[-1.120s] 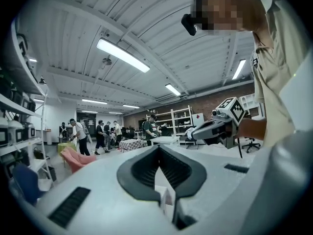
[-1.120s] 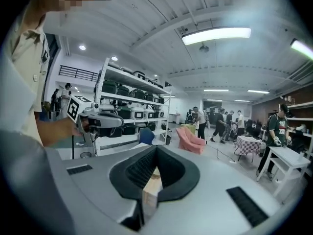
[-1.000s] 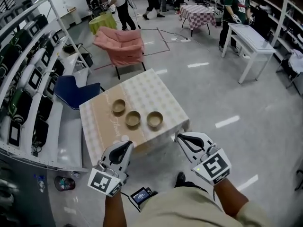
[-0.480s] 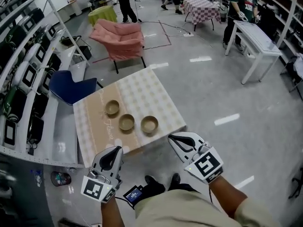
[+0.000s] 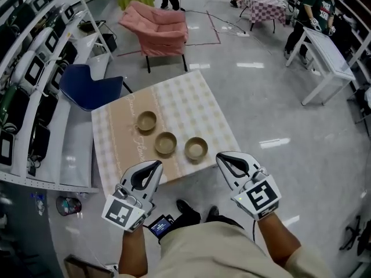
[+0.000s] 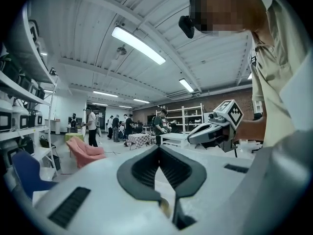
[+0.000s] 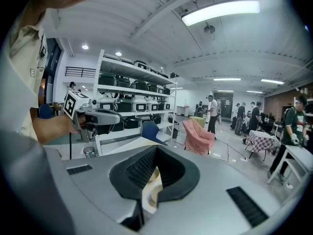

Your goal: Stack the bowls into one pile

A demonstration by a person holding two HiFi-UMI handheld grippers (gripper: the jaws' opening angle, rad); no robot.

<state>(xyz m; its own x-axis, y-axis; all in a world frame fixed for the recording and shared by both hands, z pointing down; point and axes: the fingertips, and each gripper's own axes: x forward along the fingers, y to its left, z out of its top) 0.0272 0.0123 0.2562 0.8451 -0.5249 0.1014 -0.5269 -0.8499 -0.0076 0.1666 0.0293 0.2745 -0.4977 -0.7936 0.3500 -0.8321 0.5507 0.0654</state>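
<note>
Three tan bowls stand apart in a slanted row on the checked tablecloth (image 5: 191, 106): the far left bowl (image 5: 146, 121), the middle bowl (image 5: 166, 143) and the right bowl (image 5: 196, 149). My left gripper (image 5: 156, 165) hangs shut and empty over the table's near edge, short of the middle bowl. My right gripper (image 5: 222, 157) is also shut and empty, just right of the right bowl and off the table's corner. In the left gripper view the left gripper (image 6: 158, 149) points level across the room, and so does the right gripper (image 7: 155, 149) in the right gripper view.
A pink armchair (image 5: 157, 29) stands beyond the table and a blue chair (image 5: 87, 88) at its left. Shelves with devices (image 5: 29, 74) run along the left. A white table (image 5: 327, 54) and people are at the far right. A cup (image 5: 67, 204) sits on the floor.
Both grippers have come forward to the table's near edge and stayed shut. The bowls have not moved on the cloth.
</note>
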